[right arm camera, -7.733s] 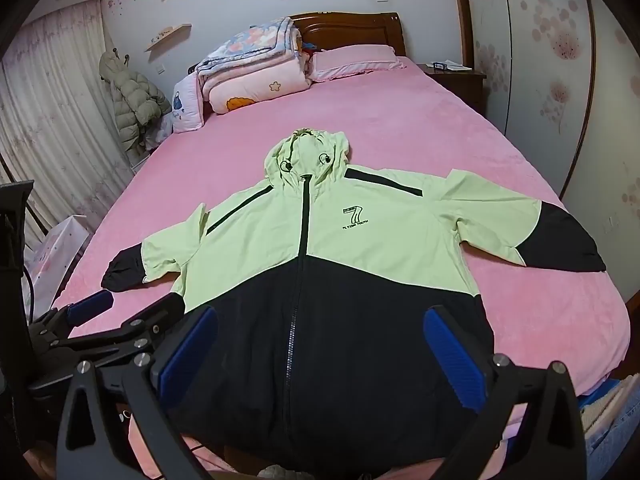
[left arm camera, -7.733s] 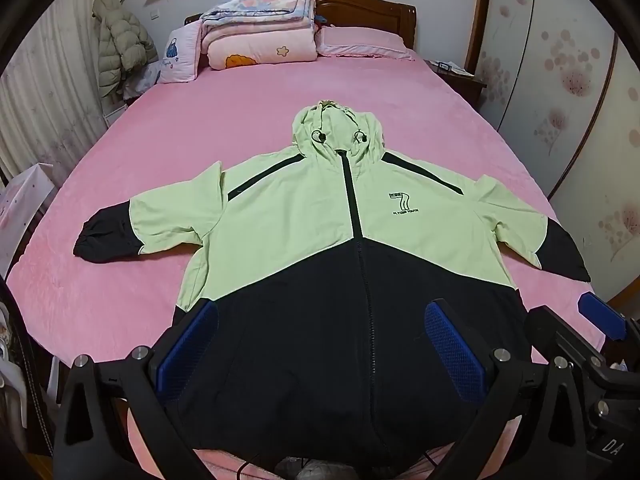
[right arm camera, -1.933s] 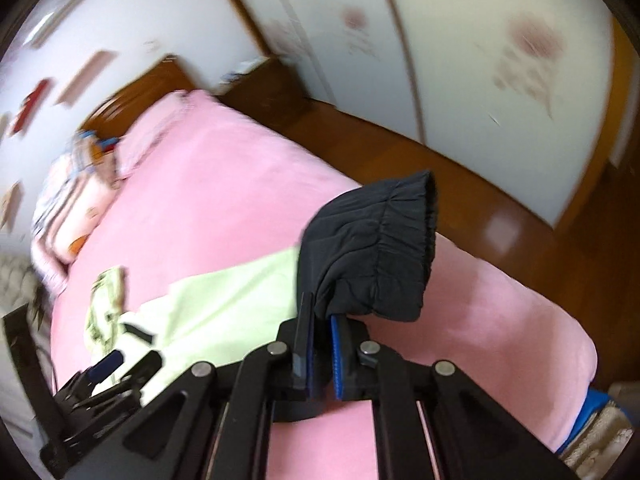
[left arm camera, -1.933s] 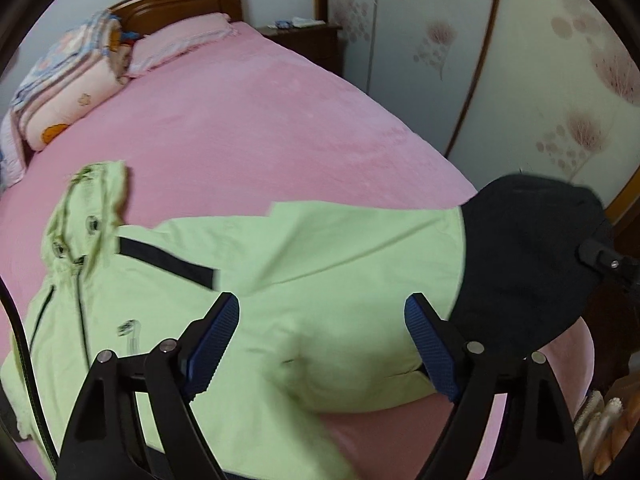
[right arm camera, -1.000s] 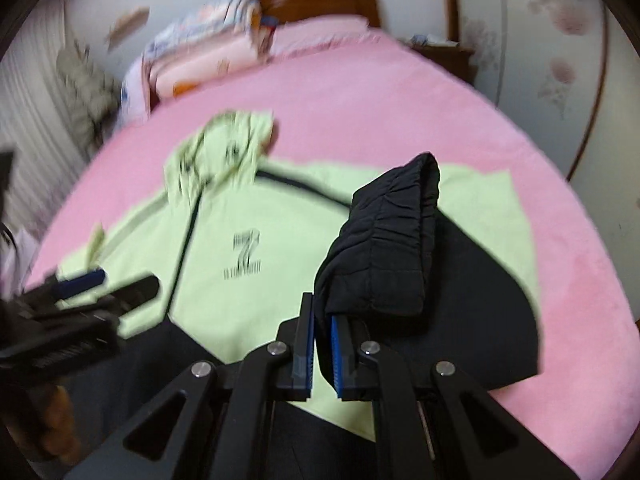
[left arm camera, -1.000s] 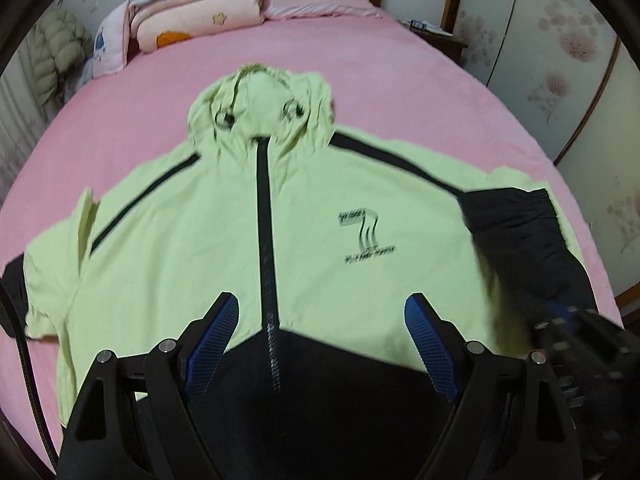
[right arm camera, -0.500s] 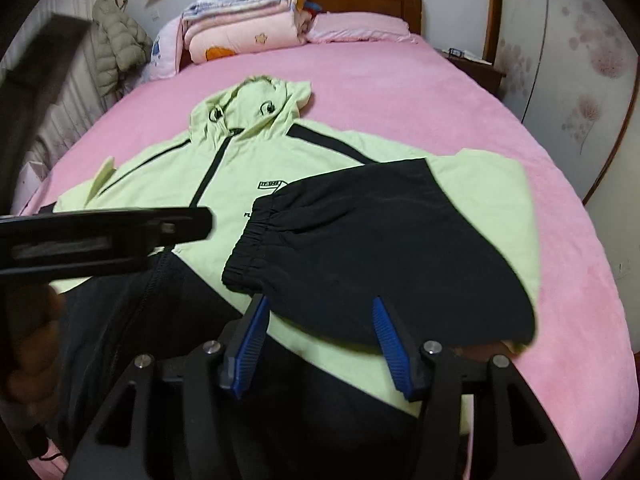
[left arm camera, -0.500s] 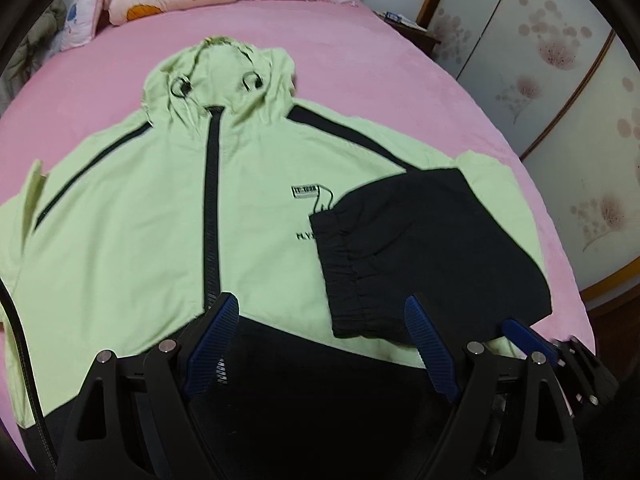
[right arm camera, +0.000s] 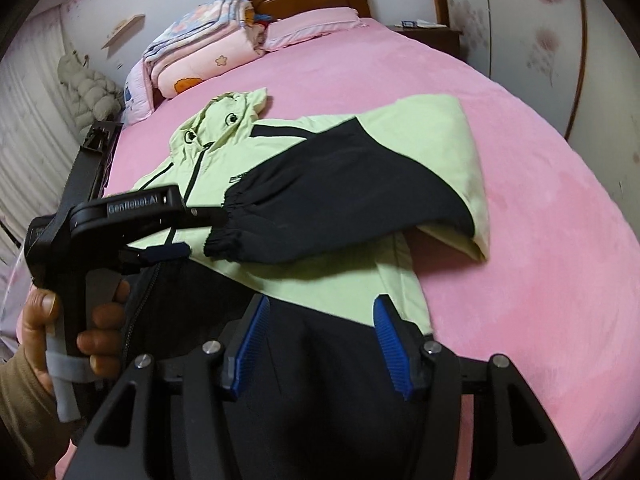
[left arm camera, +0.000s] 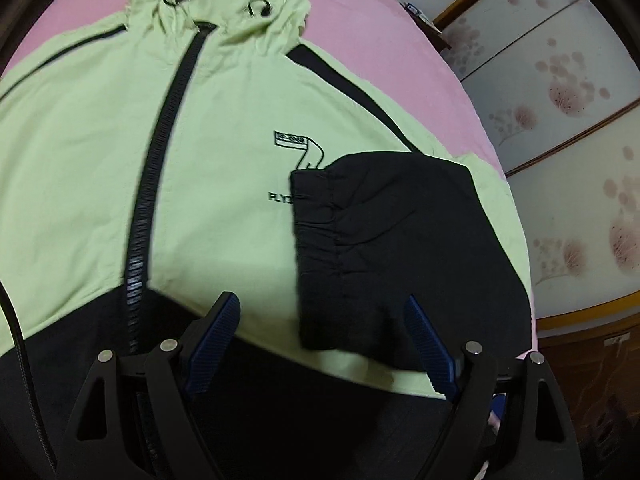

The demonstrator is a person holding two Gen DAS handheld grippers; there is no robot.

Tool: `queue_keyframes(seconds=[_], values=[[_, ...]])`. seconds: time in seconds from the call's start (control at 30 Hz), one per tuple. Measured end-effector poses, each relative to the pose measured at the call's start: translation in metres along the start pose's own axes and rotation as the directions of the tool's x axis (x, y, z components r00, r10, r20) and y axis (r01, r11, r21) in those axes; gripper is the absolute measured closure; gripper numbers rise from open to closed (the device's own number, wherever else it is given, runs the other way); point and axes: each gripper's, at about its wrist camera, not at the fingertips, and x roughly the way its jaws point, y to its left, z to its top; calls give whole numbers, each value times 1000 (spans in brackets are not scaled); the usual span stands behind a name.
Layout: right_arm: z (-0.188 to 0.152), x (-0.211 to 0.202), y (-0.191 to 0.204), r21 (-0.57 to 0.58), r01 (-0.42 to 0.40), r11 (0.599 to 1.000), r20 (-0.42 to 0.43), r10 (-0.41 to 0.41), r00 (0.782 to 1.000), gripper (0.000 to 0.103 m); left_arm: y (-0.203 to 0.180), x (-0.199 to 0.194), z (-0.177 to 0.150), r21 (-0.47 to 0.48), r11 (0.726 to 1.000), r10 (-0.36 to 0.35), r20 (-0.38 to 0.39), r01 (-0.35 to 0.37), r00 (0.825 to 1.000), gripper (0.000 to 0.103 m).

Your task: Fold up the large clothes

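- right gripper [right arm camera: 320, 340]: jaws have just been opening and now stand about halfway apart, nothing between the blue pads, just hanging over the black bottom part of the jacket [right arm camera: 320, 280]
- left gripper [left arm camera: 320, 344]: jaws spread wide, also holding nothing, tilted down over the chest of the jacket right where the light green meets the black
- in the right wrist view a hand [right arm camera: 60, 320] is wrapped around the left gripper's handle, off toward the left side of the bed [right arm camera: 520, 160]
- sleeve [left arm camera: 400, 248]: folded in across the chest, black cuff lying partly over the printed logo [left arm camera: 296, 148], not touched by either gripper
- the jacket is flat, front up and zipped, on the pink bed, hood [right arm camera: 224, 116] pointing at the headboard end, hem at the foot edge
- folded quilts [right arm camera: 200, 60] and a pillow [right arm camera: 312, 24] are piled up at the headboard end, well apart from the jacket
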Motion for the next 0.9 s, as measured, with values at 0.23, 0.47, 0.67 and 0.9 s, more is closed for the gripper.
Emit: queue_keyframes(seconds=[0.23, 0.47, 0.67, 0.9], values=[[-6, 5, -7, 14, 1, 1000, -9, -1, 1000, 49, -29, 23, 6, 61, 995, 77, -34, -75, 996, 81], [-4, 3, -24, 55, 25, 998, -3, -25, 1000, 49, -74, 13, 17, 222, 973, 69, -7, -66, 998, 87], [-4, 6, -40, 110, 47, 993, -10, -46, 999, 49, -88, 15, 29, 228, 969, 113, -50, -99, 992, 93], [-8, 4, -43, 113, 59, 992, -15, -58, 998, 49, -78, 3, 27, 180, 979, 96, -19, -91, 995, 98]])
